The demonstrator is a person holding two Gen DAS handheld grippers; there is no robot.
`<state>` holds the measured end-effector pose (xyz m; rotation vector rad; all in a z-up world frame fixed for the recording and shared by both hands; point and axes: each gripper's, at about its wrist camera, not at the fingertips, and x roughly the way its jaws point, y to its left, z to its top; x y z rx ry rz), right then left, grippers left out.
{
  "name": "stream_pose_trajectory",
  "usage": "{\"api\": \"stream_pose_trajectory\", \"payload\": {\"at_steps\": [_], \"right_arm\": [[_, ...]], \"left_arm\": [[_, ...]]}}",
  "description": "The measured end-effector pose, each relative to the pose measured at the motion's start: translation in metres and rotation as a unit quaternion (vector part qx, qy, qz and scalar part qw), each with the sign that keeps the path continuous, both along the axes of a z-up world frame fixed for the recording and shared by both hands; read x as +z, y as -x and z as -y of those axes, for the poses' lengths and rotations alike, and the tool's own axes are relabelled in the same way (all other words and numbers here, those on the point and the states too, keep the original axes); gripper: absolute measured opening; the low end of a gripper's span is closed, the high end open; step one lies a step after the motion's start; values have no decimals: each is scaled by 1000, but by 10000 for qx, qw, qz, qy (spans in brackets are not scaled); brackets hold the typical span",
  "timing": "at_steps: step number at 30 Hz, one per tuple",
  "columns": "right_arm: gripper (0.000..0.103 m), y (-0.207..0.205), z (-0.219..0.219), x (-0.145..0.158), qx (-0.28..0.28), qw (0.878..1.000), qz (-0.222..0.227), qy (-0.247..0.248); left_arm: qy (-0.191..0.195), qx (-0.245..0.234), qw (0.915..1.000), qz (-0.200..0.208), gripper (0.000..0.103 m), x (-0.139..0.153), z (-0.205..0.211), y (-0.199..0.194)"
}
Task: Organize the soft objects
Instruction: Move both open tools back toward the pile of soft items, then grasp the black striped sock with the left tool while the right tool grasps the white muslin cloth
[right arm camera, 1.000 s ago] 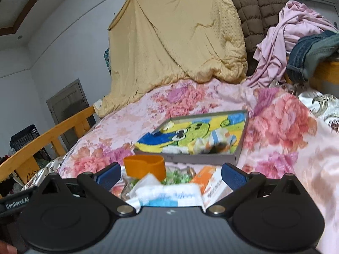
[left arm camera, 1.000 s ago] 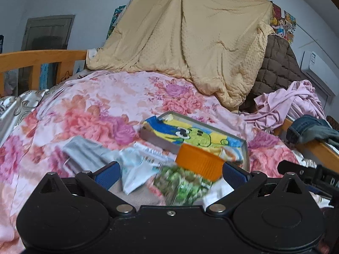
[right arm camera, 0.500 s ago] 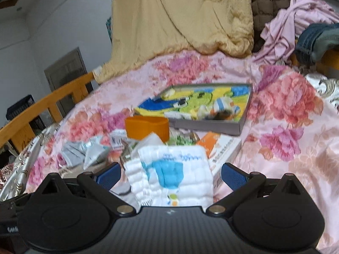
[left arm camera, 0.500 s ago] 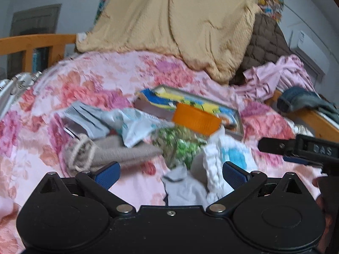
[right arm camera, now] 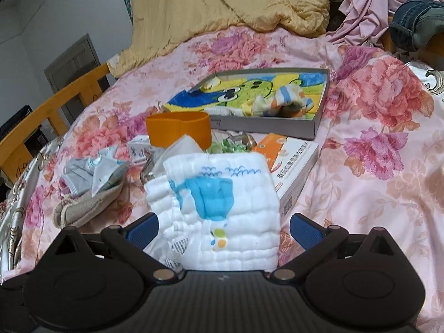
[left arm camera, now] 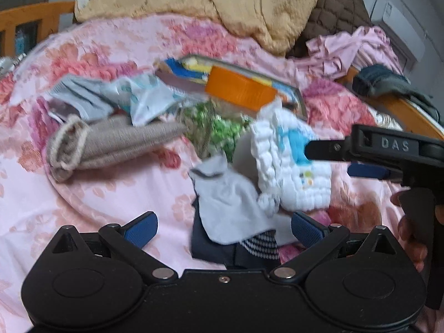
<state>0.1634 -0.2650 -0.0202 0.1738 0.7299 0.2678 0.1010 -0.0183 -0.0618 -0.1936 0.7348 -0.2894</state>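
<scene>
A heap of soft things lies on the floral bedspread. My left gripper is open just above a pale grey sock, which lies over a dark navy cloth and a striped sock. A folded white gauze cloth with a blue print sits between the wide-apart fingers of my open right gripper. From the left wrist view, the right gripper reaches in from the right beside that cloth. A beige knitted piece lies to the left.
A shallow grey box holds a frog-print towel and a striped sock. An orange cup, a white-and-orange carton, crumpled packets and a green packet crowd the heap. A yellow blanket hangs behind, and a wooden rail runs left.
Both views have tipped down and closed in on the heap. The white cloth now lies between the right fingers, and the grey sock sits close before the left ones. Both grippers stayed open.
</scene>
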Motion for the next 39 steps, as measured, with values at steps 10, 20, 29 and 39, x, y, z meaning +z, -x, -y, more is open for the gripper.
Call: {"api": "stream_pose_trajectory", "payload": {"at_steps": [10,20,29,39], "right_arm": [[103,-20,-14,-23,103,9986,-479,224],[103,-19,-23,-26,255,9983,-401,350],[90,-20,-20,-24,239,9982,-473,293],[63,-20,-22,-26,213,9976,-564,335]], "left_arm": [[-130,-226,9982,-544,102,-12,9,-6],[-142,-420,9980,-460,82,-10,13,-5],[-26,-492,9978,-441,46,-11,13,-5],[23,-580,9973,-446,16,-11,14,-5]]}}
